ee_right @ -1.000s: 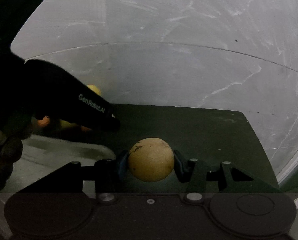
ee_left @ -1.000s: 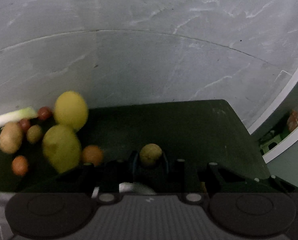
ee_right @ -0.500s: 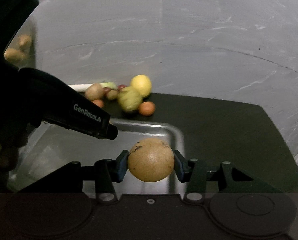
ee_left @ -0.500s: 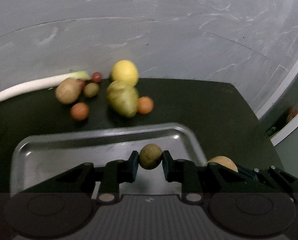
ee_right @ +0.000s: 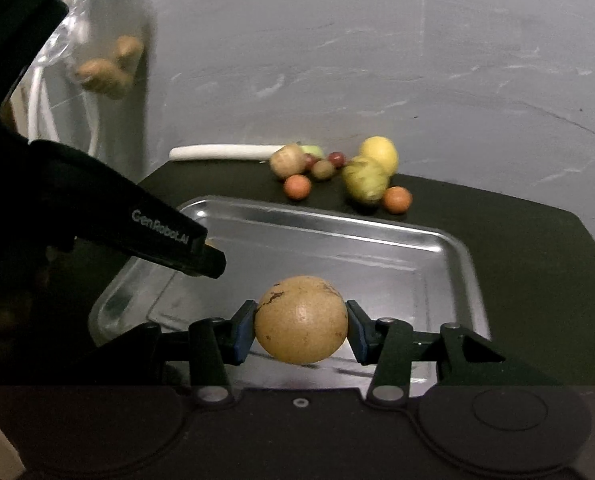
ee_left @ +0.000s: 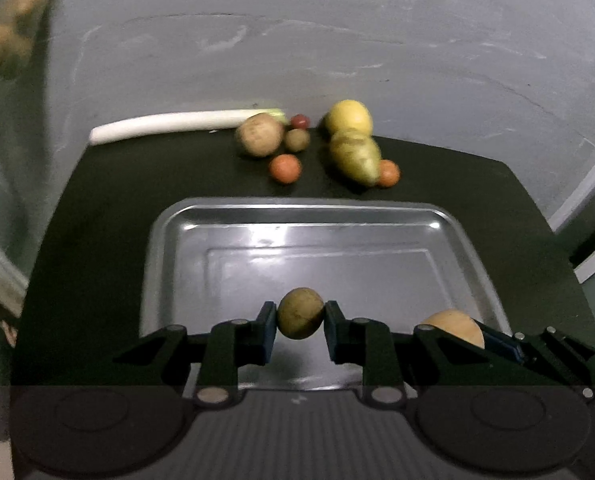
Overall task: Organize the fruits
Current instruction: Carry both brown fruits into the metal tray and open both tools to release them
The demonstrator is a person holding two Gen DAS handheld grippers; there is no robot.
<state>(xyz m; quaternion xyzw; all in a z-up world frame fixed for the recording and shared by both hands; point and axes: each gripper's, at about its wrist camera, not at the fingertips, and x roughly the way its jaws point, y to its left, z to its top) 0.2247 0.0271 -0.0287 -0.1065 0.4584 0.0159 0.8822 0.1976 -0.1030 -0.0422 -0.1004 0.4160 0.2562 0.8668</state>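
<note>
Two tools over metal tray [ee_left: 449, 220], left tool [ee_left: 300, 314] pinching small brown fruit [ee_left: 300, 313], right tool [ee_right: 300, 320] pinching tan fruit [ee_right: 300, 319]

We are gripping a round tan fruit [ee_right: 300, 319] in our right gripper [ee_right: 300, 326], hovering over the near edge of the metal tray [ee_right: 463, 264].

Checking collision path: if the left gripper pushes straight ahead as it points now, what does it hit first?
Likely the metal tray, probably its floor or far wall; it lies directly ahead of the left gripper, which holds a small brown fruit. Depth is unclear.
</note>
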